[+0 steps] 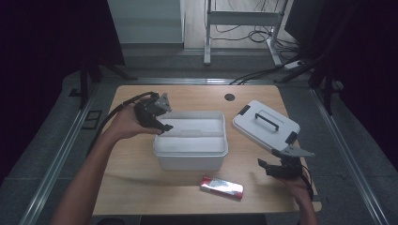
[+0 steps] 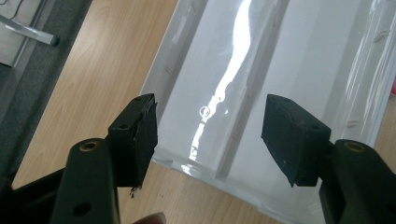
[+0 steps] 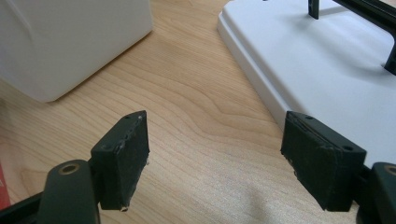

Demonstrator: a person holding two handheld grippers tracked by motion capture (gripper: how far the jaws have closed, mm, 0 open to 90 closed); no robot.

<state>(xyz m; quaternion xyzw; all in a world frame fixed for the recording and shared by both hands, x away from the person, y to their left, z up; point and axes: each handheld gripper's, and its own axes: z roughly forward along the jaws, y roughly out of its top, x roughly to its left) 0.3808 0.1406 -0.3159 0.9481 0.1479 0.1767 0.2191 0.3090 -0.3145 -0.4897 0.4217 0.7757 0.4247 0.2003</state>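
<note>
step: left gripper (image 1: 162, 123) wide, empty, over white bin (image 1: 190, 158) | right gripper (image 1: 277, 164) wide, empty beside lid (image 1: 265, 125) | next: probably grasp lid

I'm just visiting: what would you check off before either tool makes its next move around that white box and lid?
1. Box open, lid off: ok.
2. Lid lying flat on the table right of the box, handle up: ok.
3. Left tool open, nothing between its jaws, at the box's left rim: ok.
4. Right tool open and empty, beside the lid's near edge: ok.
5. Red packet in front of the box, untouched: ok.
6. Box contents: cannot tell fully; the part seen looks empty.
</note>
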